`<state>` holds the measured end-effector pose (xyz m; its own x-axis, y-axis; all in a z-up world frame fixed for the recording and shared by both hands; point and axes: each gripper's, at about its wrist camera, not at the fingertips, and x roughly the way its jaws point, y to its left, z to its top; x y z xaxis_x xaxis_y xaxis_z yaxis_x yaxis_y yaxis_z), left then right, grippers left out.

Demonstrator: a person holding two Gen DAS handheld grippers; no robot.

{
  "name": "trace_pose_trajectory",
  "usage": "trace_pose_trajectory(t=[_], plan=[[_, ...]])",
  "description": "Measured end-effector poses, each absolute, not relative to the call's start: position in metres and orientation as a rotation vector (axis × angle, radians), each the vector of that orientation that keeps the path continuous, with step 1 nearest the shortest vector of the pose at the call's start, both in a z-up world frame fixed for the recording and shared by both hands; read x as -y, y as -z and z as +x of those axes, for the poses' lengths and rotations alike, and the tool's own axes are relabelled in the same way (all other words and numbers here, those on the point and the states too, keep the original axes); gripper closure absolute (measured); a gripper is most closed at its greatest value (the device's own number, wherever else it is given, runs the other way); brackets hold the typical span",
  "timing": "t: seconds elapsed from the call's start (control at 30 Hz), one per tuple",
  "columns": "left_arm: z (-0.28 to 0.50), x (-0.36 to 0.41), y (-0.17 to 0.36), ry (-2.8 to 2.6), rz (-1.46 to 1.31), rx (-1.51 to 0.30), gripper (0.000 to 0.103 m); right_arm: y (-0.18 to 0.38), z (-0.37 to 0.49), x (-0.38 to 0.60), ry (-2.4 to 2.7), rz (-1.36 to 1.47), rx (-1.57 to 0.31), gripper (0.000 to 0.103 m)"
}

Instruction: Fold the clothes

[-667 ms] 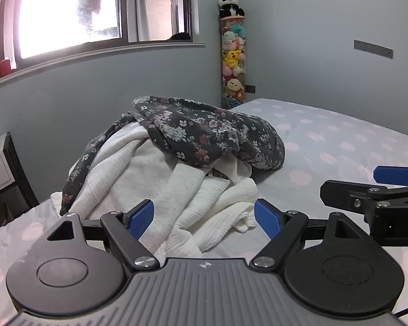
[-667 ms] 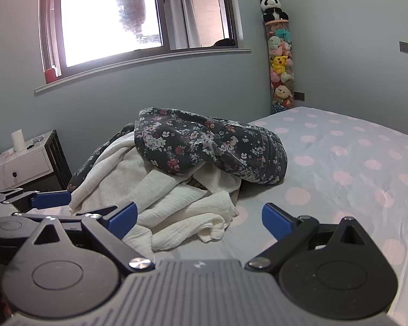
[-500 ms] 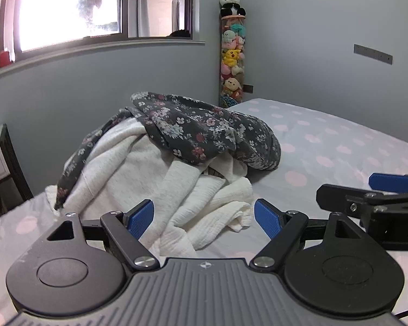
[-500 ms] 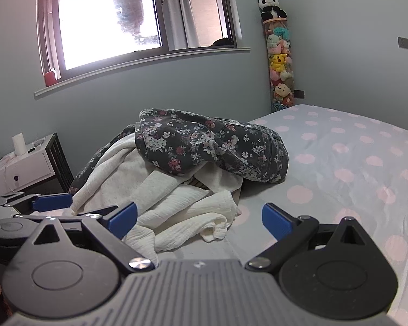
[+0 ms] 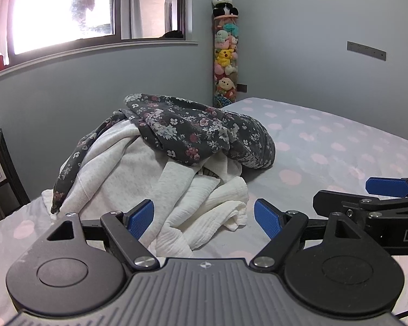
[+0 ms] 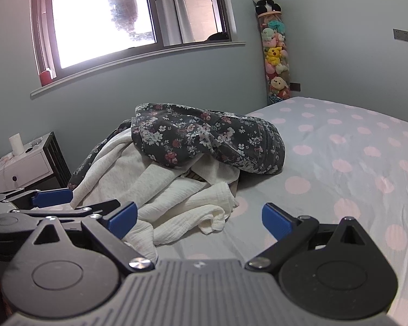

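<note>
Both grippers are sitting slightly closer to the clothes pile than 0.7 s ago; nothing in the pile itself is shifting.

Count: two grippers, one pile holding at least three garments, one bed, one nightstand, one tube of plush toys, one window.

Left gripper [image 5: 204, 216]: it is hovering level above the near edge of the bed [image 5: 340, 146], pointing at the pile. Its jaws are standing spread wide, blue pads apart, gripping nothing. The white muslin cloth [image 5: 204, 214] is lying on the sheet between and just beyond the pads; contact cannot be judged.

Right gripper [image 6: 200, 217]: it is hovering beside the left one, to its right, also level and aimed at the pile. Its jaws are likewise spread, holding nothing. In the left wrist view it is showing at the right edge [image 5: 389, 187]; in the right wrist view the left gripper is showing at the left edge [image 6: 51, 198].

Pile, on the bed near its left corner: the muslin cloth [image 6: 193, 212] is lying lowest and nearest, a cream sweatshirt [image 5: 122, 168] is bunching behind it, and a dark floral garment [image 5: 198, 133] is draping over the top, one strip trailing down the left side.

Further back: a white nightstand [image 6: 19, 165] is standing left of the bed, carrying a roll of tissue [image 6: 16, 142]. A tall clear tube of plush toys [image 5: 225, 59], topped by a panda [image 5: 223, 2], is standing in the corner. The window [image 5: 68, 13] is glaring bright.
</note>
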<state>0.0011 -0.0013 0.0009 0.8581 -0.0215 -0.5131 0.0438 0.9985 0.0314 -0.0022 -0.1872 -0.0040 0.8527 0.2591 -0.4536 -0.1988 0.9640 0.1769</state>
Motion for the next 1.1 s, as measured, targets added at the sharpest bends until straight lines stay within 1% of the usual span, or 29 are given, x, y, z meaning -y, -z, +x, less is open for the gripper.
trace_pose_trajectory(t=[1.1], plan=[[0.0040, -0.0005, 0.0042, 0.058, 0.040, -0.566, 0.022, 0.0090, -0.0023, 0.1858, -0.243, 0.124, -0.513, 0.004]])
